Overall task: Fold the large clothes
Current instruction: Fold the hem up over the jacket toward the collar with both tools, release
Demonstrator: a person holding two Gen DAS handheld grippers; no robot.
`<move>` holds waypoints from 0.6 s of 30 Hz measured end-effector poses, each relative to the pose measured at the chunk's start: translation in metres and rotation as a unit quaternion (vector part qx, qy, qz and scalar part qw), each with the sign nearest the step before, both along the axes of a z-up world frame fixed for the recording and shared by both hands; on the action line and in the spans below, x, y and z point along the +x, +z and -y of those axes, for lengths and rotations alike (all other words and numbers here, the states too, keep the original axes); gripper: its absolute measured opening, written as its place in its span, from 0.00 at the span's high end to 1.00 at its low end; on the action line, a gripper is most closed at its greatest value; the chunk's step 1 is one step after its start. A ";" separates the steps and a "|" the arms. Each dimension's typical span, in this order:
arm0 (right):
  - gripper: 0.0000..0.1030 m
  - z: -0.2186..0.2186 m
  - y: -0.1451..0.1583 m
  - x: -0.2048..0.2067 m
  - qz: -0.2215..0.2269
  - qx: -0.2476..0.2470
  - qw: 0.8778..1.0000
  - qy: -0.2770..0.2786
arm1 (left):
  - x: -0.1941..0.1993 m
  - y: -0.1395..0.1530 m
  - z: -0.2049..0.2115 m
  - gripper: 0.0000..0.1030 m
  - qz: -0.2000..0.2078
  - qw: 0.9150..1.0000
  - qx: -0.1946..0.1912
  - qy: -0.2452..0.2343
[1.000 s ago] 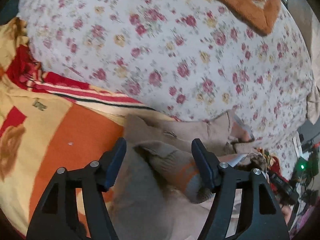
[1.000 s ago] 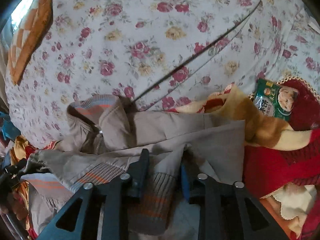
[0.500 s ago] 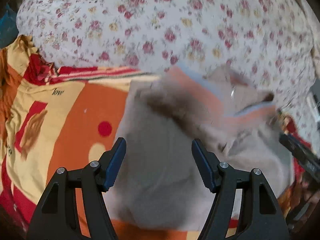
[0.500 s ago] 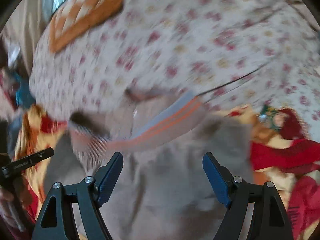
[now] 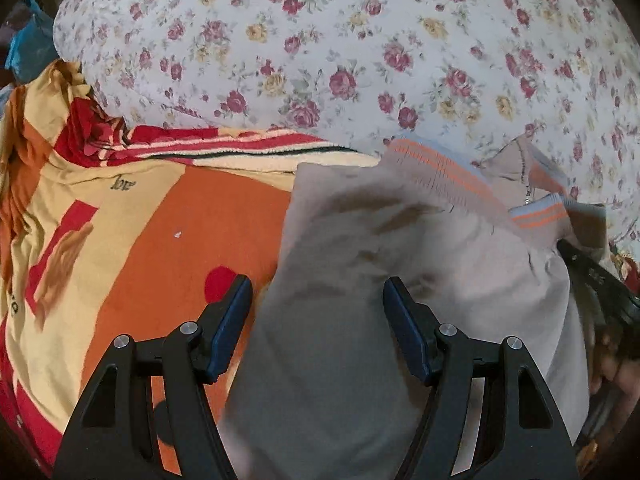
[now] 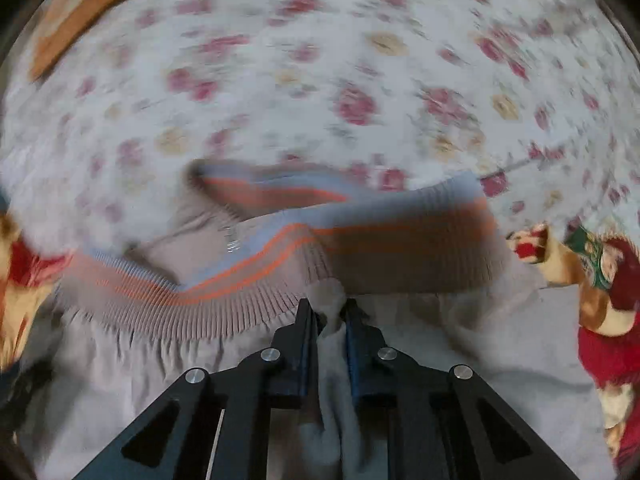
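A large beige jacket (image 5: 380, 248) with a ribbed, orange-striped hem (image 5: 448, 176) lies spread on the bed, its collar toward the floral quilt. My left gripper (image 5: 318, 300) hovers open just above the jacket's left edge, with nothing pinched. In the right wrist view the jacket (image 6: 160, 360) fills the lower half and the striped hem (image 6: 400, 248) runs across the middle, blurred. My right gripper (image 6: 327, 312) is closing its jaws, and a bunched fold of beige cloth is squeezed between the pads just below the hem.
A white floral quilt (image 5: 360, 60) rises behind the jacket. An orange, yellow and red blanket (image 5: 160, 240) lies under it and to the left. At the right are red and yellow cloth (image 6: 612, 344) and a green packet (image 6: 588, 248).
The jacket went from a crumpled heap to lying spread out flat. My right gripper opened wide, then closed on a fold below the hem. My left gripper sank toward the jacket's left side.
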State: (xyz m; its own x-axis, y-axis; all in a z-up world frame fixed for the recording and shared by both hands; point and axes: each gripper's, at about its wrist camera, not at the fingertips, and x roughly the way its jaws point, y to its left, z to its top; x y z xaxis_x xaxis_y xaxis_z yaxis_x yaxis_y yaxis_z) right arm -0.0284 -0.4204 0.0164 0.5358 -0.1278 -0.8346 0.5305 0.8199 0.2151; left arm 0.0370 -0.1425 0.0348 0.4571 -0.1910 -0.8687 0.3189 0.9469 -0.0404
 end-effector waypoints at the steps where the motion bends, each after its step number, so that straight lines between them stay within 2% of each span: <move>1: 0.86 0.001 -0.009 0.003 -0.008 0.012 1.000 0.000 | 0.002 -0.004 0.000 0.34 -0.003 1.000 0.004 -0.001; 2: 0.86 0.000 -0.013 0.004 -0.015 0.016 1.000 0.005 | 0.002 -0.008 0.000 0.33 -0.004 1.000 0.007 -0.003; 4: 0.73 -0.004 -0.005 -0.004 -0.007 0.014 1.000 0.021 | 0.003 -0.010 0.000 0.30 -0.001 1.000 0.014 -0.004; 5: 0.60 -0.003 0.001 -0.011 -0.003 0.025 0.999 0.036 | 0.003 -0.010 -0.002 0.28 -0.001 1.000 0.013 -0.002; 6: 0.54 0.000 0.011 -0.024 0.003 0.037 0.998 0.049 | 0.004 -0.010 -0.004 0.27 -0.003 1.000 0.009 0.002; 7: 0.52 0.004 0.021 -0.040 0.013 0.035 0.998 0.050 | 0.005 -0.009 -0.005 0.27 -0.008 1.000 0.004 0.005; 8: 0.44 0.009 0.029 -0.055 0.020 0.024 0.999 0.043 | 0.006 -0.009 -0.006 0.27 -0.010 1.000 0.002 0.007; 9: 0.27 0.017 0.039 -0.076 0.024 0.003 0.999 0.026 | 0.006 -0.009 -0.007 0.27 -0.010 1.000 0.000 0.007; 11: 0.08 0.035 0.051 -0.116 0.024 -0.049 0.998 -0.022 | 0.006 -0.011 -0.007 0.26 -0.004 1.000 -0.001 0.010; 13: 0.08 0.053 0.050 -0.134 0.006 -0.077 0.996 -0.049 | 0.006 -0.013 -0.007 0.24 0.006 1.000 -0.002 0.017; 14: 0.12 0.062 0.039 -0.141 -0.026 -0.075 0.996 -0.046 | 0.006 -0.014 -0.007 0.24 0.008 1.000 -0.003 0.018; 15: 0.38 0.069 0.034 -0.139 -0.052 -0.060 0.996 -0.034 | 0.006 -0.015 -0.006 0.24 0.012 1.000 -0.003 0.017; 16: 0.59 0.070 0.024 -0.142 -0.068 -0.037 0.997 -0.016 | 0.006 -0.015 -0.006 0.24 0.015 1.000 -0.004 0.017; 17: 0.82 0.068 0.018 -0.144 -0.067 -0.016 0.998 -0.006 | 0.006 -0.015 -0.006 0.24 0.016 1.000 -0.005 0.016; 18: 0.87 0.067 0.014 -0.154 -0.055 0.006 0.998 0.000 | 0.005 -0.014 -0.006 0.24 0.016 1.000 -0.007 0.016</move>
State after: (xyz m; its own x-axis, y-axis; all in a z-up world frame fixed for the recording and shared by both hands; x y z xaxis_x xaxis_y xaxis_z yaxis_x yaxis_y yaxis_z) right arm -0.1825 -0.4872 0.0305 0.4409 -0.1175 -0.8898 0.5521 0.8171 0.1657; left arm 0.0425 -0.1362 0.0207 0.4912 -0.1868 -0.8508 0.2889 0.9564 -0.0432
